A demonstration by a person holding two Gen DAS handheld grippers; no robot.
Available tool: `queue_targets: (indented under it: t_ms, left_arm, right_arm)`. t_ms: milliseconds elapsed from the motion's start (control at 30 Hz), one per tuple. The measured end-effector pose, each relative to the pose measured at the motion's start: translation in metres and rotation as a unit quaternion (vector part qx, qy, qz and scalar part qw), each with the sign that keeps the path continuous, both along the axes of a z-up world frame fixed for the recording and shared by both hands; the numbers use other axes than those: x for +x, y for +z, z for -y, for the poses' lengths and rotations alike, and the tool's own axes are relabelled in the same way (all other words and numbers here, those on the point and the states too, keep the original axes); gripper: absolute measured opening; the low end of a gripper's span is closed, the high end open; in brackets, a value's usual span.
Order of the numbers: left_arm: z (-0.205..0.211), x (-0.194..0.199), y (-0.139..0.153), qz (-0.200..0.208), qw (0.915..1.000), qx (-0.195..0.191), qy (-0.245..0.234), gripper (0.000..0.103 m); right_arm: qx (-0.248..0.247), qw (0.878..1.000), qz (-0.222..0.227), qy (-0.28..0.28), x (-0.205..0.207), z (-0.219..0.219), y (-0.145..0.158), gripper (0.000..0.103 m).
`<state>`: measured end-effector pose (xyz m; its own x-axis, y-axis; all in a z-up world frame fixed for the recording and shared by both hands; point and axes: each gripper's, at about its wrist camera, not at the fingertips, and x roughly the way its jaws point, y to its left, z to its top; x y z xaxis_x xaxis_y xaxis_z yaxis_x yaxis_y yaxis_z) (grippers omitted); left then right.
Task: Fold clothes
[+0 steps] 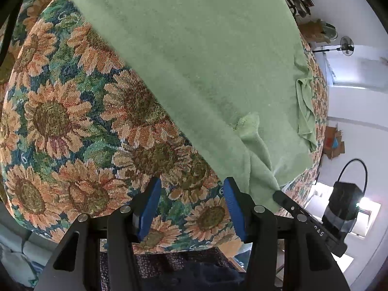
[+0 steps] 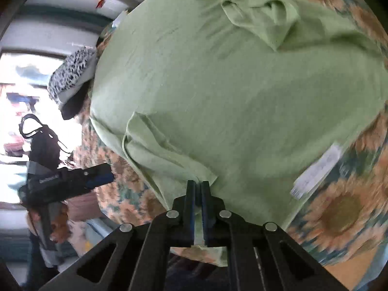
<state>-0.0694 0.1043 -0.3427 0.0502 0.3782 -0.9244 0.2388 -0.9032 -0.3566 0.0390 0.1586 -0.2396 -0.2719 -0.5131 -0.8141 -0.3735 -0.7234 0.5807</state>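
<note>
- The right gripper (image 2: 198, 182) has its jaws drawn nearly together on a pinch of the green garment (image 2: 230, 92); a thin fold of the cloth runs down between the two fingers, so it is gripping the fabric at the garment's near edge.
- From that pinched spot the cloth rises into a ridge of wrinkles and a folded flap just to the left, then spreads out wide and mostly flat away from the gripper.
- A white label (image 2: 315, 172) shows at the garment's hem, to the right of the gripper and a little further off.
- The left gripper (image 1: 191, 184) stands with its blue-padded fingers (image 1: 151, 208) well apart and nothing between them; below the gap lies only the sunflower-patterned cover (image 1: 72, 126).
- The green garment (image 1: 194, 55) lies ahead and to the right of the left gripper, its long straight edge running diagonally across the cover; the nearest corner hangs just beside the right-hand finger, without clear contact.
- In the left wrist view the right gripper (image 1: 278, 195) shows at the right, its tip at that lifted corner of the cloth.
- In the right wrist view the left gripper (image 2: 104, 174) shows at the left, over the floral cover and clear of the garment.
- A black-and-white patterned cloth (image 2: 72, 75) lies at the garment's far left edge.
- A bunched sleeve-like fold (image 1: 305, 111) sits at the garment's far right side.
</note>
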Motion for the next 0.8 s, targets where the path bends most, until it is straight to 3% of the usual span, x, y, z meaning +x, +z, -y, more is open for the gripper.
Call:
queue_targets:
  t_ms: [67,300,500,600,633,667,733,800]
  left_arm:
    - [0.000,0.000,0.001,-0.002,1.0000,-0.002,-0.007,0.054]
    - [0.011,0.005,0.005,-0.009,0.9999,0.000,-0.010,0.054]
    - [0.018,-0.008,0.008,-0.024,0.9995,-0.019,-0.008,0.054]
    - [0.019,-0.017,0.006,-0.022,0.9994,-0.026,-0.009,0.054]
    - [0.021,-0.020,0.005,-0.024,0.9991,-0.034,-0.008,0.054]
    - [0.023,-0.022,0.003,-0.024,0.9988,-0.043,-0.005,0.054]
    - [0.029,-0.025,-0.002,-0.020,0.9981,-0.057,0.004,0.054]
    - [0.037,-0.026,-0.007,-0.013,0.9979,-0.062,0.016,0.054]
  right_arm:
    - [0.013,1.000,0.010,0.026,-0.008,0.003,-0.001,0.032]
    - [-0.045,0.998,0.006,-0.045,-0.018,-0.024,-0.009,0.038]
    - [-0.029,0.999,0.027,0.004,-0.022,-0.004,-0.022,0.038]
    - [-0.027,0.999,0.014,0.023,-0.024,0.005,-0.019,0.030]
    - [-0.019,0.999,0.011,0.034,-0.024,0.009,-0.017,0.013]
    - [-0.007,0.999,0.007,0.046,-0.025,0.012,-0.015,0.006]
    - [0.023,0.997,-0.004,0.067,-0.027,0.013,-0.007,0.005]
    - [0.032,0.998,-0.021,0.055,-0.031,-0.001,0.003,0.004]
